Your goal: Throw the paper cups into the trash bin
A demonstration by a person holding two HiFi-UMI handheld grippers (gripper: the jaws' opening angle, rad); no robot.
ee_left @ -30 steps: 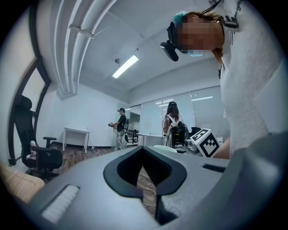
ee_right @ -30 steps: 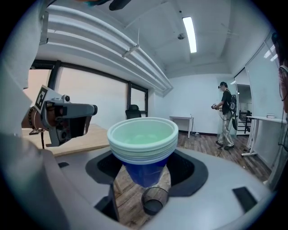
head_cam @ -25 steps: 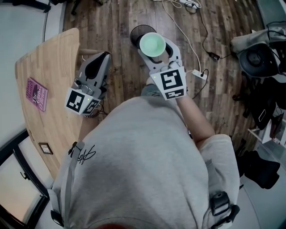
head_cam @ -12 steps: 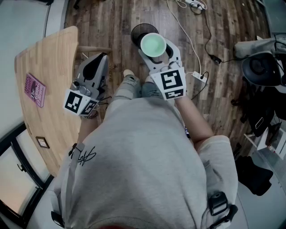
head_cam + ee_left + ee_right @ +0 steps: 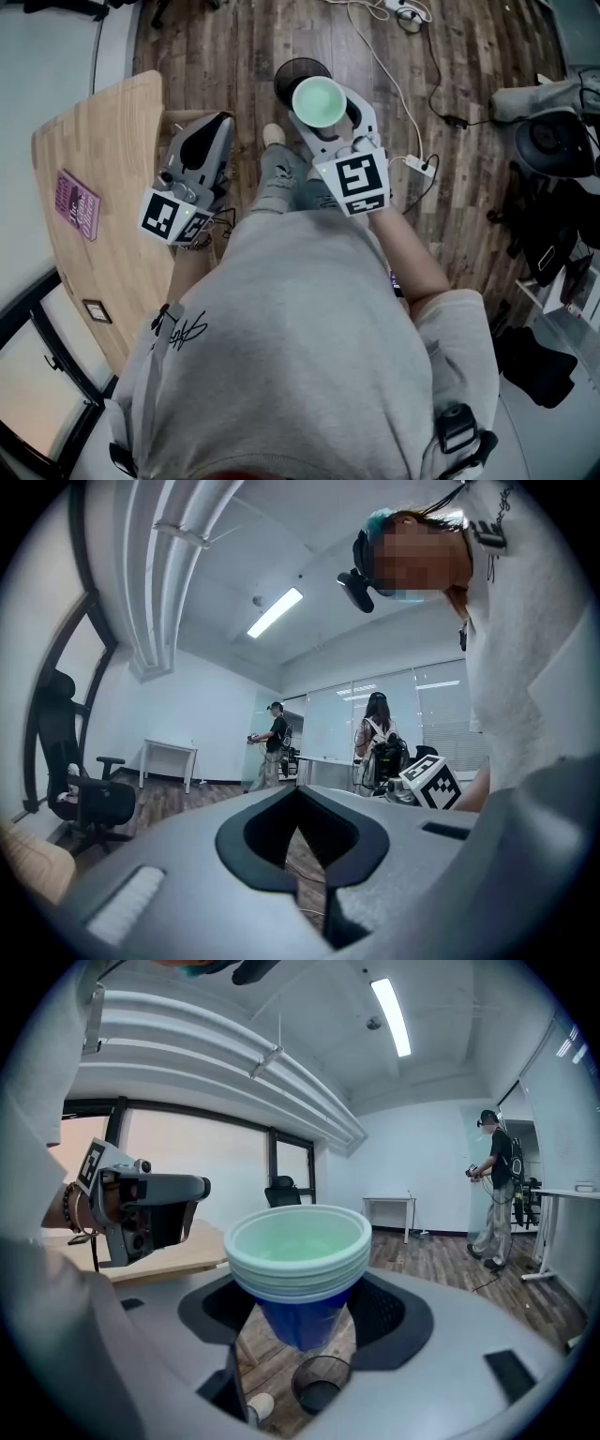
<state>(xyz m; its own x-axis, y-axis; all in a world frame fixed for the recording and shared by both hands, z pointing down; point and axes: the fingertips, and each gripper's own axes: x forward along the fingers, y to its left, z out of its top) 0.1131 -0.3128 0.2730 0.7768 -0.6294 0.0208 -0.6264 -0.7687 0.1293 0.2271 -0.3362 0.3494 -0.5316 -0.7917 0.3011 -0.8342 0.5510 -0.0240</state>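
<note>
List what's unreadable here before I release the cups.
Round black mesh trash bin: head view, half covered by the stacked blue paper cups in the right tool.
Bin's inside: right gripper view, too dark.
Number of cups: nested rims, cannot count.
Print on the purple book: head view, too small.
</note>
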